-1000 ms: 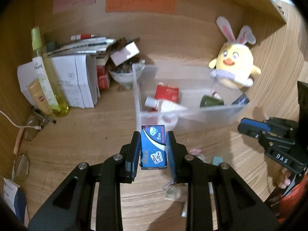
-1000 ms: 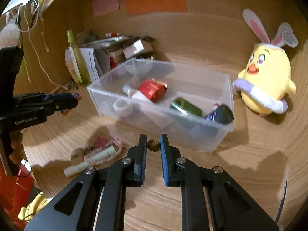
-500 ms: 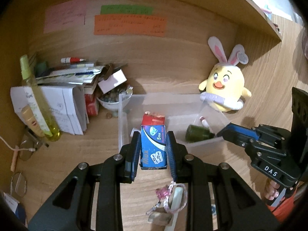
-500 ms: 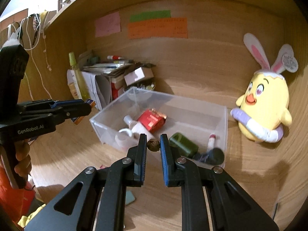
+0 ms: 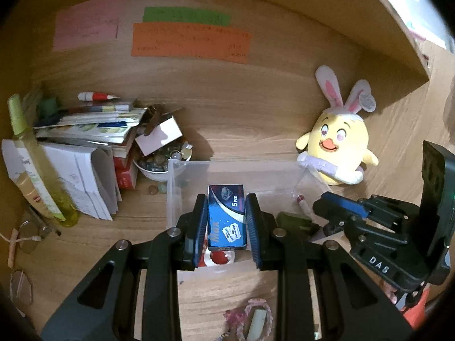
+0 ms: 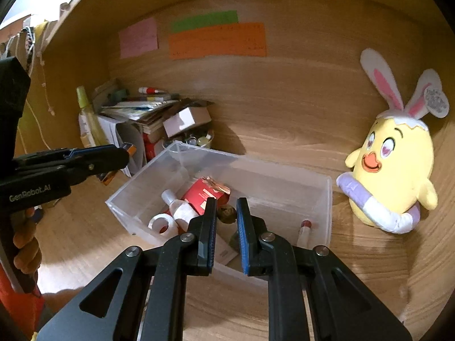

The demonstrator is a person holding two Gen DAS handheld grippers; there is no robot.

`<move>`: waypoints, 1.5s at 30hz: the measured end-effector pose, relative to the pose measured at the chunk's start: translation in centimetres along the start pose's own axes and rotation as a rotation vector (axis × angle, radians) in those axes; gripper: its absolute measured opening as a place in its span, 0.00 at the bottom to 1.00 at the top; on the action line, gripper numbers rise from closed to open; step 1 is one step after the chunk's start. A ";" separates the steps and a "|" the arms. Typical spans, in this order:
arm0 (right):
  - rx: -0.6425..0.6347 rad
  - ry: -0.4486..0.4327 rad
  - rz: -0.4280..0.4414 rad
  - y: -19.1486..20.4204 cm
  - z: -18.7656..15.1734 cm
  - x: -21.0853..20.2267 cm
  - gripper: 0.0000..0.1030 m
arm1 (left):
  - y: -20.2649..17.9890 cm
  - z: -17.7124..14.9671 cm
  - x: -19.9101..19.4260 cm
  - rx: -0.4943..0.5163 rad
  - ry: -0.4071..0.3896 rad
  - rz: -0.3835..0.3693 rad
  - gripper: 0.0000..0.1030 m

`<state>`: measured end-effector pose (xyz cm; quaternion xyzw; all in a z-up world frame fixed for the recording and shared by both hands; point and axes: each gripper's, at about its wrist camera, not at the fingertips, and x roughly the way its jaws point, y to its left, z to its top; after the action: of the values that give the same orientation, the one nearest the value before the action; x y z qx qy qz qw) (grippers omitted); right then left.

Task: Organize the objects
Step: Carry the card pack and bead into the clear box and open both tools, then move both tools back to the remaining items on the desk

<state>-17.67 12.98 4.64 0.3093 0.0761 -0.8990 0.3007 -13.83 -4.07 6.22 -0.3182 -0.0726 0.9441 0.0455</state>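
A blue box [image 5: 226, 217] is clamped upright in the left claw [image 5: 226, 221] and a small brown object [image 6: 226, 213] is pinched in the right claw [image 6: 226, 213], both carried above the clear bin [image 6: 328, 199] on the desk [image 6: 284, 136], presumably so that each can be dropped in beside the red packet [image 6: 206, 194] and white bottle [image 6: 177, 207] already inside. Only in the left wrist view are leftover items seen on the desk outside the bin, a pink beaded loop [image 5: 257, 316] among them; only in the right wrist view is the bin's interior laid open, while what the brown object is cannot be told.
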 end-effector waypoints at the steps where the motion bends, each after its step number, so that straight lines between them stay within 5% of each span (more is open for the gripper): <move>1: 0.001 0.008 0.000 0.0 0.0 0.3 0.12 | -0.1 0.0 0.4 0.002 0.008 -0.001 0.26; 17: -0.008 0.105 0.006 0.2 -0.8 4.3 0.12 | 0.1 -1.6 6.8 -0.015 0.156 -0.002 0.26; 28: 0.000 0.126 0.009 0.0 -0.8 4.7 0.13 | -0.2 -1.5 6.3 -0.017 0.153 -0.015 0.26; 31: -0.005 0.112 0.005 0.3 -0.8 4.2 0.20 | -0.2 -1.4 5.7 -0.019 0.144 -0.023 0.26; 45: -0.028 0.027 0.000 1.3 -1.0 -0.1 0.48 | -0.7 -1.6 0.4 0.007 0.049 0.008 0.60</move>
<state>-16.37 12.29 3.94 0.3173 0.0926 -0.8935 0.3039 -13.17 -3.13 4.83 -0.3415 -0.0667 0.9364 0.0447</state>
